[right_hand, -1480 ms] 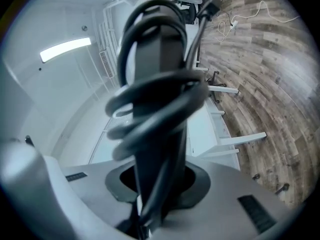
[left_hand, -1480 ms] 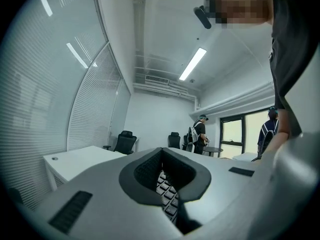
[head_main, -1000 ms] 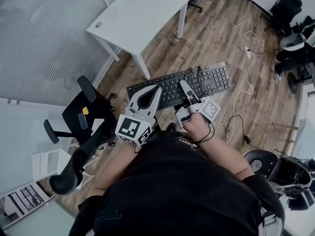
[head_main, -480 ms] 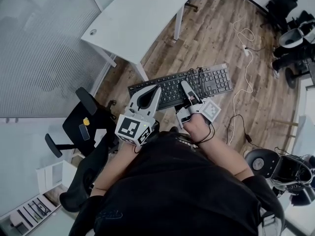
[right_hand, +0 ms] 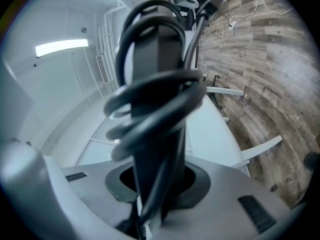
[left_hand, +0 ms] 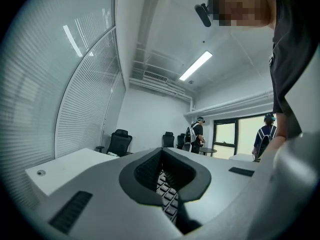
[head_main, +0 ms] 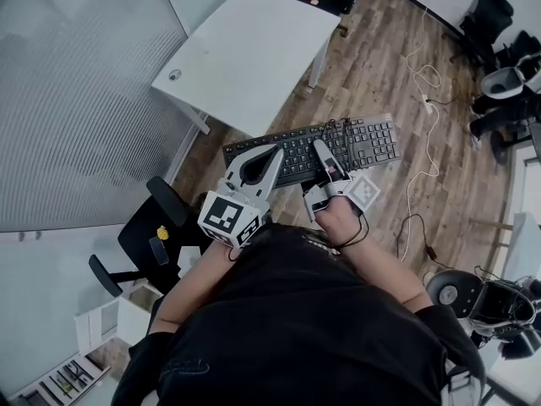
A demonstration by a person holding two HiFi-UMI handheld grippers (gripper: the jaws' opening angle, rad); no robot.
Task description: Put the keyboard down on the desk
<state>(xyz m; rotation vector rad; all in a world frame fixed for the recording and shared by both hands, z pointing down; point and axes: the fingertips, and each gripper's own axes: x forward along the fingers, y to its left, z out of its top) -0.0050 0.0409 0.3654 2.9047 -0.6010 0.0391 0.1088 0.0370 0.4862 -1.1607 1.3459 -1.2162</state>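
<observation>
A black keyboard [head_main: 359, 141] hangs in the air over the wood floor, long side across the head view, its cable coiled around the middle. My left gripper [head_main: 254, 161] is shut on the left end; keys [left_hand: 167, 195] show between its jaws in the left gripper view. My right gripper [head_main: 328, 164] is shut on the keyboard near the middle. The right gripper view shows the keyboard [right_hand: 161, 59] edge-on with the cable loops [right_hand: 150, 101] wrapped round it. The white desk [head_main: 254, 53] stands just beyond the keyboard, its top bare apart from a small round cable hole.
A black office chair [head_main: 156, 231] stands at the lower left beside a white shelf unit [head_main: 106, 328]. Loose cables [head_main: 420, 66] trail over the floor at right, near more chairs [head_main: 494, 19]. A blind-covered glass wall runs along the left. Two people [left_hand: 196, 133] stand far off.
Both grippers have carried the keyboard towards the white desk, which now lies closer and fills more of the view. The office chair has slid down the left side of the picture. Both grips are unchanged.
</observation>
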